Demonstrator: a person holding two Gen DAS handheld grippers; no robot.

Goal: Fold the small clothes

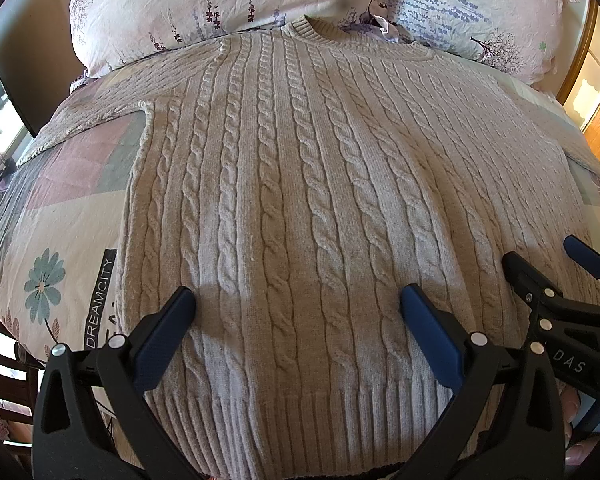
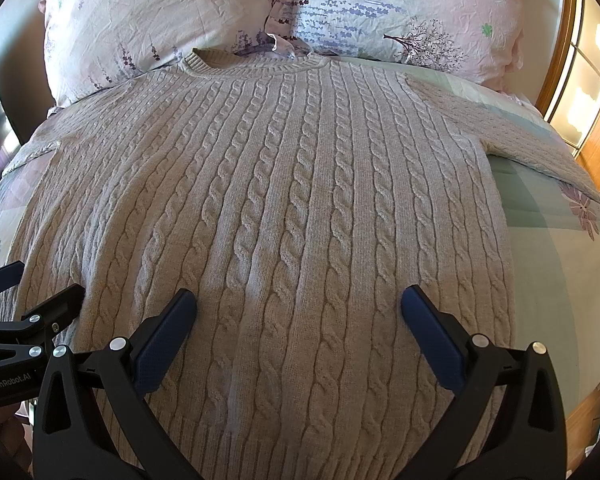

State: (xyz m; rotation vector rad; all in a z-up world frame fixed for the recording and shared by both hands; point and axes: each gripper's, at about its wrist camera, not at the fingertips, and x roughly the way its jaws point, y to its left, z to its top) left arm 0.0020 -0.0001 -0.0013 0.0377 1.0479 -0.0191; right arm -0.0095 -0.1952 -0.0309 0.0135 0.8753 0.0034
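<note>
A beige cable-knit sweater (image 1: 300, 184) lies flat and face up on the bed, collar toward the pillows, both sleeves spread out to the sides. It also fills the right wrist view (image 2: 284, 208). My left gripper (image 1: 298, 300) is open and empty, hovering over the sweater's lower part near the ribbed hem. My right gripper (image 2: 298, 300) is open and empty over the lower right part of the sweater. The right gripper also shows at the right edge of the left wrist view (image 1: 556, 264). The left gripper shows at the left edge of the right wrist view (image 2: 28, 292).
Two floral pillows (image 1: 220, 4) (image 2: 400, 12) lie at the head of the bed behind the collar. A patterned bedsheet (image 1: 60, 220) covers the bed. A wooden cabinet (image 2: 596, 128) stands at the right. A dark chair (image 1: 4, 380) stands at the lower left.
</note>
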